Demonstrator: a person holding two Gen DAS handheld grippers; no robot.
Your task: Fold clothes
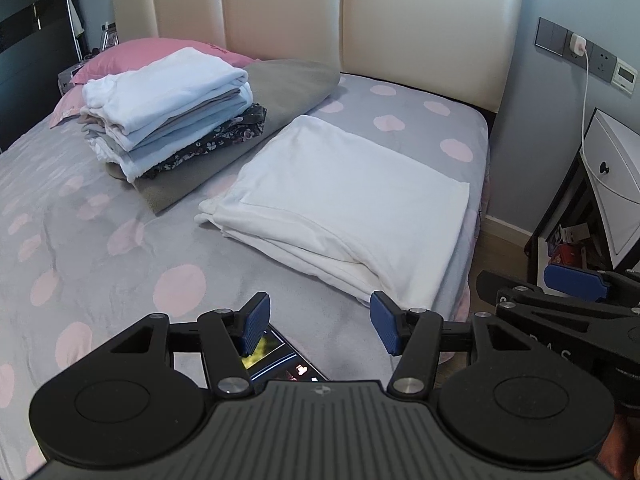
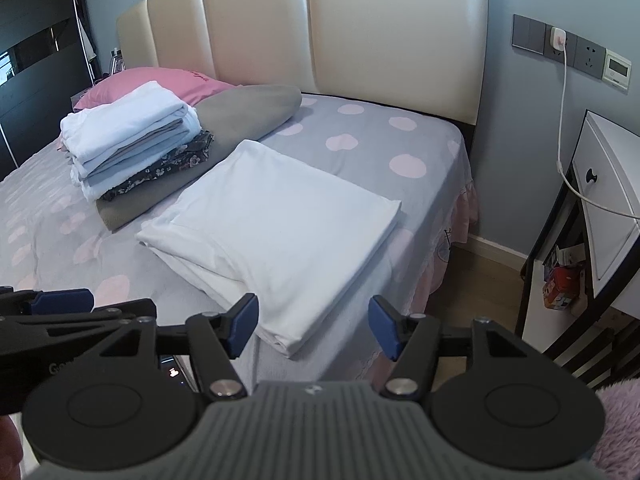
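A folded white garment (image 1: 340, 208) (image 2: 276, 232) lies flat near the bed's right edge. Just short of its near edge, my left gripper (image 1: 318, 328) hovers open with nothing between its blue pads. My right gripper (image 2: 312, 328) is also open and empty, over the garment's near corner and the bed's side. Further back, a stack of folded clothes (image 1: 172, 112) (image 2: 132, 140), white on top and a dark floral piece at the bottom, rests on a grey cushion (image 1: 288, 92). Each wrist view catches the other gripper at its edge.
A lit phone (image 1: 280, 360) (image 2: 172, 368) lies on the grey pink-dotted bedspread (image 1: 100, 240) under my left gripper. A pink pillow (image 1: 136, 52) and a cream headboard (image 1: 380, 20) are at the back. A white nightstand (image 2: 600, 208) with a charger cable (image 2: 564, 100) stands right of the bed.
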